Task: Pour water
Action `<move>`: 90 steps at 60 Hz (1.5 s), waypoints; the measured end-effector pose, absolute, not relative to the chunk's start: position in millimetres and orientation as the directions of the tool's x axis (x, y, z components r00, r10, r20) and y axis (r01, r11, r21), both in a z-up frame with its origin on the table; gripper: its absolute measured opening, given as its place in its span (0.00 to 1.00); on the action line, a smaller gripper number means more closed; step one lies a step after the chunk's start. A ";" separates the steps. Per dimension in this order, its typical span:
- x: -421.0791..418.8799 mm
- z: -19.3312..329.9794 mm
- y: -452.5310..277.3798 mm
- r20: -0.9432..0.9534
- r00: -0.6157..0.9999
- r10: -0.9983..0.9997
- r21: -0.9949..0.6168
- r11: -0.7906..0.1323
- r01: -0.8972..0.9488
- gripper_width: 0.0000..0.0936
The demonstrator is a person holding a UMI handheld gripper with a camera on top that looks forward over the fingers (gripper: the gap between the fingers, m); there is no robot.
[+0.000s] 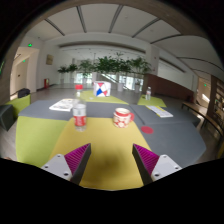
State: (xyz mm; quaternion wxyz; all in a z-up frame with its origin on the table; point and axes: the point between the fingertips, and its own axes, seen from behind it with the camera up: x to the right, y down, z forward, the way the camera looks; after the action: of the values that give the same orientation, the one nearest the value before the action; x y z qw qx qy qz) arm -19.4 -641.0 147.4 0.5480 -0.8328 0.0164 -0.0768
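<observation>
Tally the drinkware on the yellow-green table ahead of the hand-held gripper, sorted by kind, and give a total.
Bottle, clear with a red label: 1
Cup, red and white: 1
Total: 2
Both stand beyond the open fingers of the hand-held gripper, which hold nothing.

A: table colours?
B: yellow-green top, grey panels set in it.
A: finger pads?
B: magenta, ribbed. Fingers black.
A: the can?
B: red with a pale band.
A: cup?
B: white, red pattern. Red spot beside it on the tabletop.
A: background?
B: green plants, white ceiling, and a sign in white, red, blue.
</observation>
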 end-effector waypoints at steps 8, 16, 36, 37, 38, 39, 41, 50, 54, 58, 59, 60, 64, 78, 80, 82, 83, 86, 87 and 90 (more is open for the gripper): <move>-90.0 149.1 -584.8 0.092 0.995 -0.031 -0.933 -0.351 0.076 0.92; -141.1 150.8 -516.0 0.082 0.997 0.014 -0.951 -0.299 0.082 0.91; -156.0 114.3 -370.7 0.111 0.994 0.013 -0.958 -0.263 0.110 0.82; -156.6 113.4 -367.7 0.110 0.994 0.019 -0.959 -0.262 0.111 0.82; -157.7 112.9 -365.0 0.109 0.994 0.025 -0.959 -0.260 0.111 0.77; -159.1 113.1 -362.9 0.107 0.994 0.033 -0.960 -0.256 0.112 0.71; -159.4 115.0 -359.8 0.105 0.994 0.034 -0.964 -0.242 0.111 0.57; -158.5 116.6 -357.6 0.072 0.996 0.061 -0.973 -0.215 0.083 0.44; -162.2 117.8 -359.4 0.062 0.995 0.083 -0.975 -0.207 0.078 0.40; -167.7 123.7 -361.3 0.049 0.992 0.116 -0.978 -0.198 0.071 0.34; -168.9 126.3 -361.9 0.042 0.992 0.123 -0.979 -0.195 0.066 0.34; -170.2 128.7 -359.7 0.034 0.991 0.126 -0.980 -0.191 0.058 0.34; -173.4 150.6 -365.6 -0.023 0.987 0.157 -0.987 -0.163 0.003 0.34; -171.3 274.6 -378.2 -0.644 0.688 0.336 -0.763 -0.219 -0.608 0.34; -165.9 289.5 -379.6 -0.737 0.579 0.349 -0.670 -0.256 -0.697 0.34; -158.7 301.0 -380.7 -0.814 0.460 0.355 -0.564 -0.294 -0.771 0.34; -162.1 308.1 -384.7 -0.847 0.397 0.354 -0.508 -0.315 -0.802 0.34; -147.2 315.7 -369.1 -0.921 0.192 0.339 -0.318 -0.369 -0.873 0.34; -141.0 316.7 -367.8 -0.936 0.127 0.328 -0.255 -0.385 -0.887 0.34; -121.9 314.3 -364.2 -0.956 -0.049 0.288 -0.080 -0.418 -0.905 0.34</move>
State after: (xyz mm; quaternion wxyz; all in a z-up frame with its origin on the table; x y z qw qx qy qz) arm -121.9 -364.2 314.3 0.4511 -0.5215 0.2955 0.6612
